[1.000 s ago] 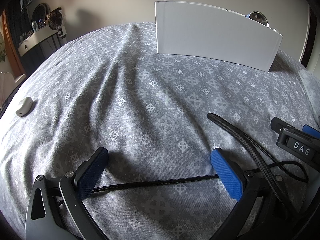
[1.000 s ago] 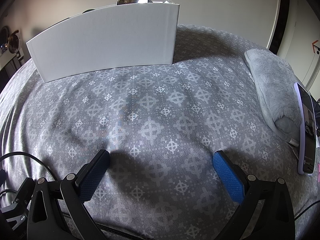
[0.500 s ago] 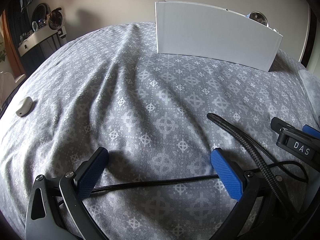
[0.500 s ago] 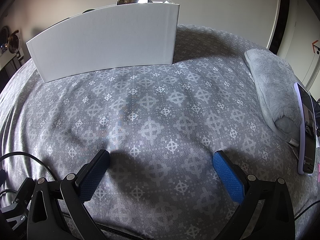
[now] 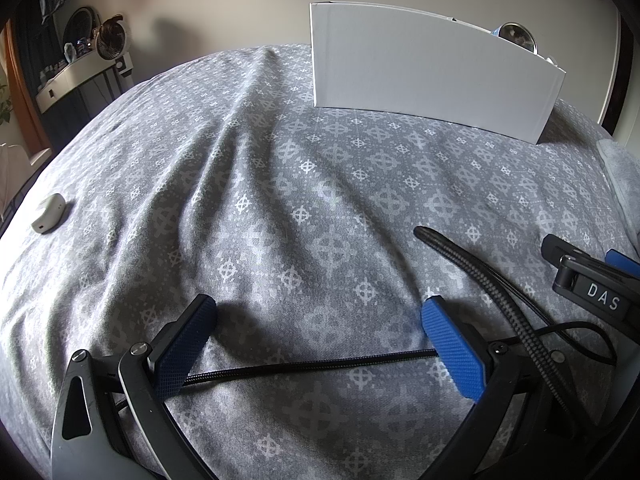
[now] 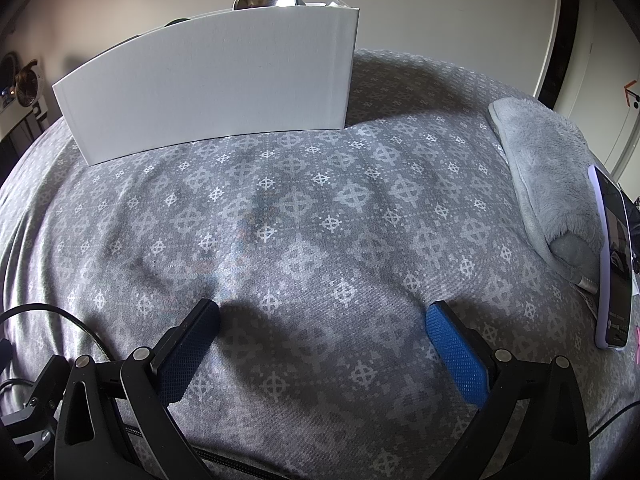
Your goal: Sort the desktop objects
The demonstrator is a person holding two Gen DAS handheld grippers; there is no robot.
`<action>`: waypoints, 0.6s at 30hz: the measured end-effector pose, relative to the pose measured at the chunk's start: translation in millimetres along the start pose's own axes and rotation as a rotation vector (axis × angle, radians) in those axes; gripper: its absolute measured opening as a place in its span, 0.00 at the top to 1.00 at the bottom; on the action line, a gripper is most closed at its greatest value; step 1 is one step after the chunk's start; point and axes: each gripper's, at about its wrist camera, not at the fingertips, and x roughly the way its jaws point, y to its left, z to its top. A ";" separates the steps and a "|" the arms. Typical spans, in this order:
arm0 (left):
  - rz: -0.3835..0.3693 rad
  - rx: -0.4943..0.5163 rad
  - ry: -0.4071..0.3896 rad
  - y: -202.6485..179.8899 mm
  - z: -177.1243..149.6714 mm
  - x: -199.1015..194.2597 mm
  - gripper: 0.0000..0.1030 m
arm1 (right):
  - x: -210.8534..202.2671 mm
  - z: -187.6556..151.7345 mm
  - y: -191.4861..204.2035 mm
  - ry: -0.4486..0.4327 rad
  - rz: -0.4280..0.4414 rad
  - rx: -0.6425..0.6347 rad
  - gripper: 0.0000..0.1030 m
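A white open box (image 5: 432,76) stands at the back of the grey patterned cloth (image 5: 304,200), with a shiny metal object (image 5: 516,36) showing above its rim. It also shows in the right wrist view (image 6: 208,84). A small white case (image 5: 49,213) lies at the far left. A phone in a lilac case (image 6: 614,264) leans at the right edge. My left gripper (image 5: 316,320) is open and empty, low over the cloth, with a black braided cable (image 5: 304,368) running under its fingers. My right gripper (image 6: 322,320) is open and empty.
A grey fluffy cloth (image 6: 548,168) lies at the right beside the phone. A thicker braided cable (image 5: 480,280) and the other gripper's black body marked DAS (image 5: 592,292) sit right of my left gripper. A shelf with a small fan (image 5: 108,44) stands beyond the left edge.
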 end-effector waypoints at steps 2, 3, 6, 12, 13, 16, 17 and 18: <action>0.000 0.000 0.000 0.1 0.0 0.0 0.00 | 0.0 0.0 0.0 0.000 0.000 0.000 0.00; 0.000 0.000 0.000 0.0 0.0 0.0 0.00 | 0.1 0.0 0.0 0.000 0.000 0.000 0.00; 0.000 0.000 0.000 -0.1 0.0 0.0 0.00 | 0.0 0.0 0.0 0.000 0.000 0.000 0.00; 0.000 0.000 0.000 -0.1 0.0 0.1 0.00 | 0.0 0.1 0.2 0.000 0.000 0.000 0.00; 0.000 0.000 0.000 -0.2 0.0 0.1 0.00 | 0.0 0.1 0.3 0.000 0.000 0.000 0.00; -0.015 -0.007 0.003 2.1 0.9 2.0 0.00 | -0.1 0.2 0.5 0.000 0.000 0.000 0.00; -0.015 -0.008 0.001 2.9 1.1 2.1 0.00 | -0.1 0.2 0.6 0.000 -0.001 0.000 0.00; -0.010 -0.004 0.001 2.8 1.7 2.5 0.00 | -0.1 0.2 0.7 0.000 -0.001 0.000 0.00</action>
